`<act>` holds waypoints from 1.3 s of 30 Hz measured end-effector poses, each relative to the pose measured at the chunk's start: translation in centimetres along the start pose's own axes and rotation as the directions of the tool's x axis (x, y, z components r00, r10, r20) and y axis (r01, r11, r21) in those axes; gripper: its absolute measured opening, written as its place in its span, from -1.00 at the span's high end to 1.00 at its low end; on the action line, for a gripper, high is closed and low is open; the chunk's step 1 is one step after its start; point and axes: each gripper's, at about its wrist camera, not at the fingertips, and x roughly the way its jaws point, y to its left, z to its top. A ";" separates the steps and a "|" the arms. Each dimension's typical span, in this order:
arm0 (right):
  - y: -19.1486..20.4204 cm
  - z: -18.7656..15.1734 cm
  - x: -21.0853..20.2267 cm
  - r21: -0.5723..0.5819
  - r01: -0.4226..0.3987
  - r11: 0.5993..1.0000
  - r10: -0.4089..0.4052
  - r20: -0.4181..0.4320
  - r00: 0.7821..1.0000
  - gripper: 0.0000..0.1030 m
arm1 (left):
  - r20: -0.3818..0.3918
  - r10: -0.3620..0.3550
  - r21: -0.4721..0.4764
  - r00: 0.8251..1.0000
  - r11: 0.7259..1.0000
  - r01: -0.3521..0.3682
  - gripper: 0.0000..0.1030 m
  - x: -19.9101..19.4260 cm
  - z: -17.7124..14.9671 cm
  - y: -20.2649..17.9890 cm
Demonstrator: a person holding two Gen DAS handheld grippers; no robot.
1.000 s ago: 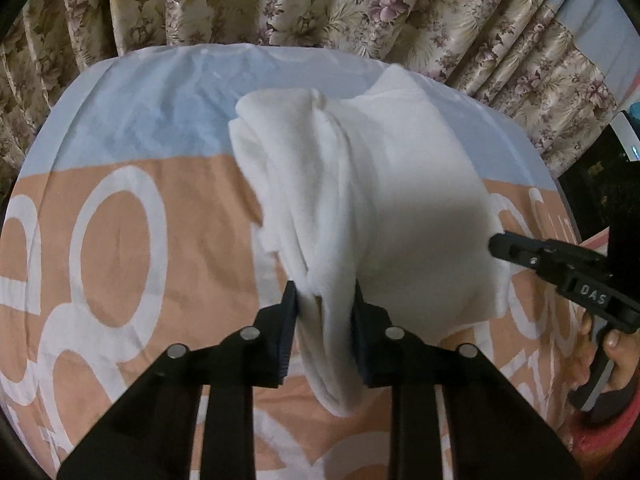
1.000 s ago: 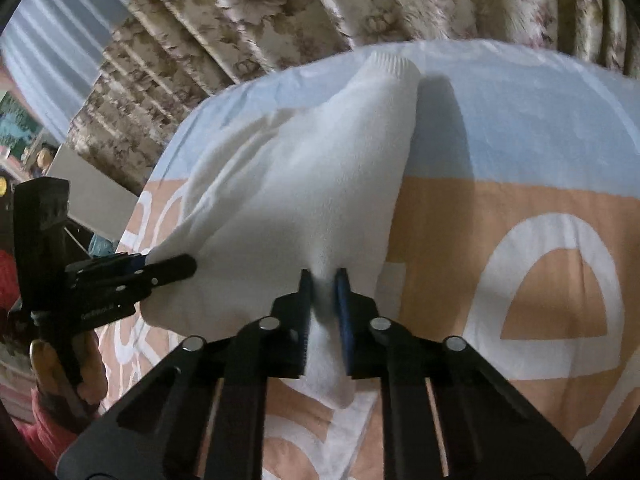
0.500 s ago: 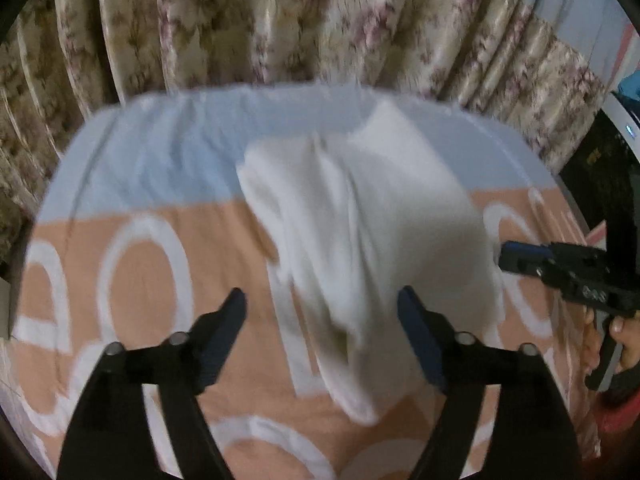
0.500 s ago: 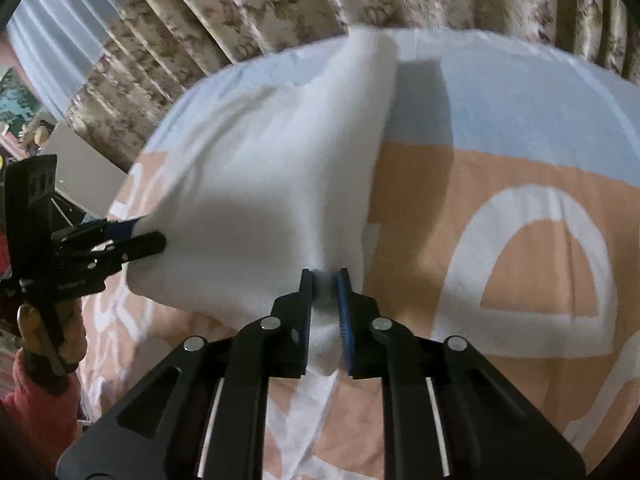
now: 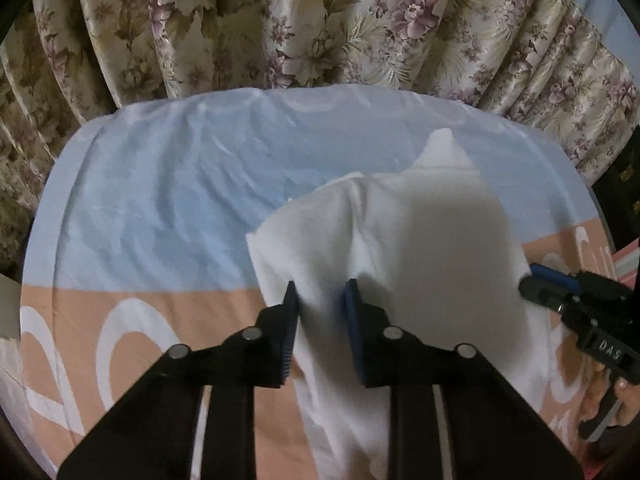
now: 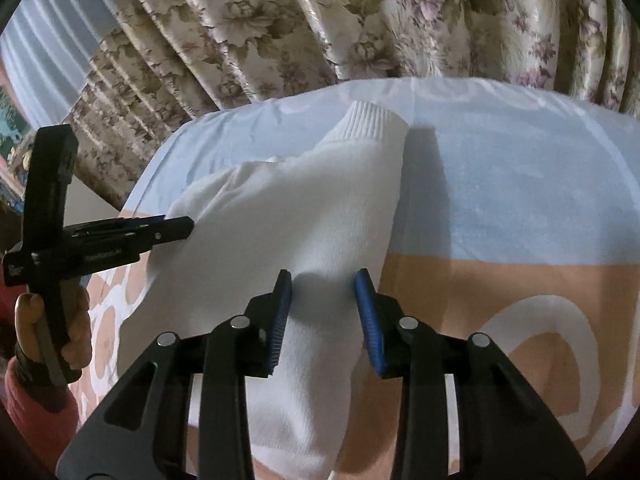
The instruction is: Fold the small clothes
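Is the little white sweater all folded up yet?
Not yet. The white sweater is already doubled over on the blue-and-orange cloth, its ribbed cuff sticking out. The left hand-held gripper is closing on one edge; the right hand-held gripper is opening around another. Tucking and flattening remain.

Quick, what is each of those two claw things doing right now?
Left gripper: jaws closing around a fold of the white knitted garment.
Right gripper: jaws opening, garment between them, not pinched.
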 end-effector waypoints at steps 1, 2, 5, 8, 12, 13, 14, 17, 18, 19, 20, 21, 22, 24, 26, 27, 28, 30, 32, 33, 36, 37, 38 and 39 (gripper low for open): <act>0.0 0.0 0.2 0.000 -0.001 1.000 0.001 0.000 1.000 0.55 | 0.008 0.009 0.002 1.000 1.000 -0.009 0.54 -0.1 -0.1 0.4; 0.1 0.1 0.2 -0.005 0.007 1.000 -0.007 0.005 1.000 0.59 | 0.016 0.033 0.005 0.999 0.999 -0.033 0.54 0.0 -0.2 0.6; 0.6 0.1 0.3 -0.044 0.067 0.997 -0.067 0.018 0.998 0.67 | 0.017 0.042 -0.005 0.999 0.999 -0.042 0.54 -0.2 -0.9 1.0; 1.0 -0.1 0.4 -0.079 0.088 0.993 -0.086 0.020 0.996 0.66 | 0.044 0.097 0.015 0.994 0.995 -0.098 0.34 -1.6 -1.2 0.1; 1.8 -0.4 -0.9 -0.120 0.094 0.988 -0.088 0.052 0.995 0.43 | 0.116 0.173 0.056 0.978 0.982 -0.181 -0.55 -4.8 -2.2 -2.2; 2.1 -0.6 -1.5 -0.132 0.094 0.987 -0.087 0.061 0.994 0.35 | 0.125 0.187 0.064 0.974 0.978 -0.196 -0.66 -5.4 -2.6 -2.7; 2.4 -0.7 -1.8 -0.142 0.095 0.985 -0.087 0.067 0.994 0.19 | 0.130 0.196 0.067 0.972 0.976 -0.205 -0.70 -5.8 -3.0 -3.0; 3.2 -1.6 -3.2 -0.174 0.103 0.979 -0.089 0.089 0.992 -0.22 | 0.127 0.209 0.064 0.970 0.974 -0.219 -0.76 -6.7 -4.8 -4.0; 3.4 -2.0 -3.5 -0.177 0.111 0.978 -0.095 0.097 0.991 -0.32 | 0.122 0.213 0.058 0.969 0.974 -0.221 -0.77 -6.7 -5.5 -4.2; 3.5 -2.4 -3.7 -0.180 0.119 0.976 -0.101 0.108 0.989 -0.40 | 0.118 0.216 0.053 0.969 0.973 -0.223 -0.78 -6.6 -6.2 -4.4; 3.6 -2.8 -3.9 -0.179 0.129 0.975 -0.109 0.116 0.987 -0.45 | 0.113 0.219 0.048 0.969 0.973 -0.225 -0.78 -6.4 -6.8 -4.6; 3.6 -3.2 -4.0 -0.173 0.139 0.975 -0.118 0.125 0.985 -0.59 | 0.104 0.227 0.036 0.968 0.972 -0.232 -0.78 -6.0 -7.5 -4.6; 3.5 -3.7 -4.0 -0.160 0.146 0.976 -0.125 0.136 0.983 -0.67 | 0.092 0.228 0.026 0.969 0.973 -0.231 -0.78 -5.6 -8.1 -4.6; 3.2 -4.7 -3.9 -0.132 0.147 0.980 -0.127 0.150 0.981 -0.72 | 0.065 0.222 0.006 0.973 0.975 -0.223 -0.78 -4.6 -9.1 -4.5; 2.8 -5.7 -3.3 -0.107 0.143 0.984 -0.128 0.133 0.983 -0.72 | 0.048 0.216 0.000 0.975 0.976 -0.216 -0.78 -3.9 -9.8 -4.6; 2.7 -6.1 -2.9 -0.097 0.137 0.986 -0.125 0.118 0.985 -0.72 | 0.044 0.213 0.000 0.976 0.977 -0.214 -0.78 -3.6 -10.1 -4.5; 2.6 -6.5 -2.7 -0.088 0.126 0.988 -0.116 0.110 0.987 -0.72 | 0.044 0.211 -0.001 0.976 0.977 -0.211 -0.78 -3.4 -10.3 -4.6; 2.6 -7.0 -2.4 -0.082 0.128 0.988 -0.119 0.104 0.987 -0.72 | 0.041 0.193 0.007 0.980 0.981 -0.193 -0.78 -3.2 -10.3 -4.5; 2.5 -7.0 -2.2 -0.076 0.128 0.989 -0.121 0.097 0.988 -0.72 | 0.036 0.180 0.021 0.983 0.983 -0.181 -0.79 -2.9 -10.1 -4.5; 2.5 -7.0 -2.2 -0.072 0.125 0.990 -0.118 0.095 0.988 -0.72 | 0.029 0.179 0.038 0.983 0.983 -0.180 -0.80 -2.5 -9.9 -4.5; 2.4 -6.8 -1.8 -0.065 0.119 0.991 -0.114 0.080 0.990 -0.73 | 0.019 0.170 0.075 0.985 0.982 -0.171 -0.85 -1.6 -9.9 -4.6; 2.4 -6.8 -1.5 -0.063 0.113 0.992 -0.108 0.066 0.992 -0.73 | 0.015 0.170 0.092 0.985 0.981 -0.170 -0.88 -1.2 -9.9 -4.6; 2.3 -6.7 -1.2 -0.063 0.107 0.992 -0.104 0.055 0.993 -0.73 | 0.015 0.170 0.107 0.985 0.980 -0.170 -0.90 -0.8 -9.9 -4.6; 2.2 -6.7 -1.1 -0.063 0.104 0.993 -0.101 0.050 0.994 -0.73 | 0.017 0.161 0.125 0.987 0.979 -0.162 -0.93 -0.4 -9.8 -4.5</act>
